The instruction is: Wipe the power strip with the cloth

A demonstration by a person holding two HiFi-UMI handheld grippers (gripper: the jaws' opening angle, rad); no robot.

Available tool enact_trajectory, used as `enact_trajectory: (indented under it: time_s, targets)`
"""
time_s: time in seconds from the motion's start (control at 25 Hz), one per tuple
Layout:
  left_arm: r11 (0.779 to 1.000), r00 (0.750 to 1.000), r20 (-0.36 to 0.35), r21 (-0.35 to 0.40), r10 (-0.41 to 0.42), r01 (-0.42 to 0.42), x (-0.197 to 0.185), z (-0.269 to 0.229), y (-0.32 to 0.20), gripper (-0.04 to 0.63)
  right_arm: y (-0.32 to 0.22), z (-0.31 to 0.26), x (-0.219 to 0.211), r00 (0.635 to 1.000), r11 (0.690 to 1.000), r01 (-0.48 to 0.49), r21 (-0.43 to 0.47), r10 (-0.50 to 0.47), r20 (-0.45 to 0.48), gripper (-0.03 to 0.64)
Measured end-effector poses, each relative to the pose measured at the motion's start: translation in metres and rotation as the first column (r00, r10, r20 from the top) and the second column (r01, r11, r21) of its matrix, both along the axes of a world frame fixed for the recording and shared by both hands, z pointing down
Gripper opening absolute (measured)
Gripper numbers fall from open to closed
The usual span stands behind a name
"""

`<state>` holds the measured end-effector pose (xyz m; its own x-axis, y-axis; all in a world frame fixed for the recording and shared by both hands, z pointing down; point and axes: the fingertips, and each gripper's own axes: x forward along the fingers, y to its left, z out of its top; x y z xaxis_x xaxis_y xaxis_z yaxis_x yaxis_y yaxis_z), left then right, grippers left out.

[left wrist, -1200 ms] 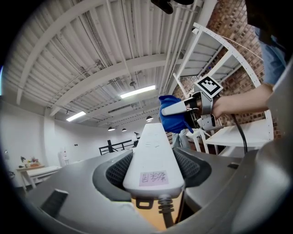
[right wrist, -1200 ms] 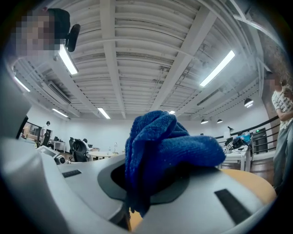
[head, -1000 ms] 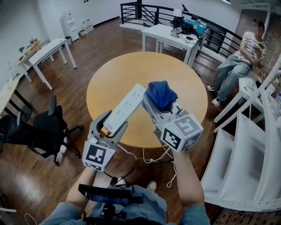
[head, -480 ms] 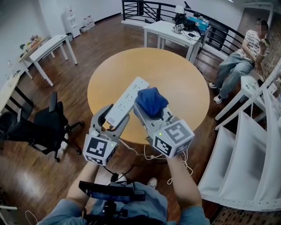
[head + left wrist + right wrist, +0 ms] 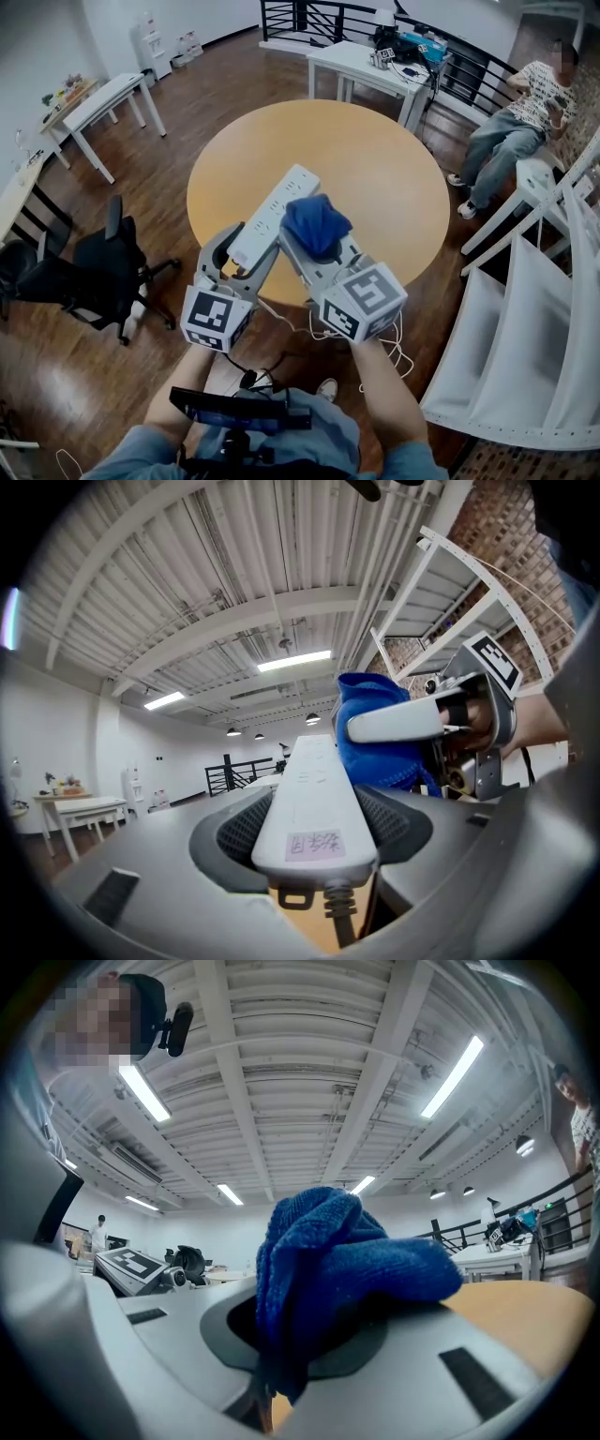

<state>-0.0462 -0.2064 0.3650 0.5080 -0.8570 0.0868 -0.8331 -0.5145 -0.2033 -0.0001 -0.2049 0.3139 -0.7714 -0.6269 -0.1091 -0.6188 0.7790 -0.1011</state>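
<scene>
A white power strip is held up above the round wooden table, with my left gripper shut on its cord end. In the left gripper view the power strip runs away between the jaws, its cord hanging below. My right gripper is shut on a bunched blue cloth, which rests against the right side of the strip near its middle. That blue cloth fills the jaws in the right gripper view; it also shows as the blue cloth beside the strip in the left gripper view.
A white cord trails down off the table's near edge. A black office chair stands at the left. White tables stand behind, one with gear on it. A seated person is at the right, by a white rack.
My right gripper has carried the cloth leftward and nearer, from beside the strip's far end to against its middle. The left gripper and strip have barely shifted.
</scene>
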Motion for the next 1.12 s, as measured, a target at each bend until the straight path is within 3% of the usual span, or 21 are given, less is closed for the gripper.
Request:
enact_trajectory:
  time_s: [0.36, 0.6, 1.12]
  targets:
    - [1.0, 1.0, -0.007, -0.02, -0.013, 0.013, -0.008, 0.021, -0.01, 0.282, -0.005, 0.007, 0.006, 1.0, 1.0, -0.02, -0.012, 0.02, -0.009, 0.057]
    - [0.992, 0.999, 0.0, -0.122, -0.035, 0.035, -0.019, 0.088, -0.02, 0.282, -0.003, 0.023, 0.009, 0.999, 0.999, -0.04, -0.032, 0.039, -0.024, 0.057]
    - [0.924, 0.997, 0.046, -0.374, -0.064, 0.077, -0.027, 0.218, -0.032, 0.282, 0.003, 0.066, 0.021, 0.997, 0.989, -0.079, -0.127, 0.076, -0.031, 0.057]
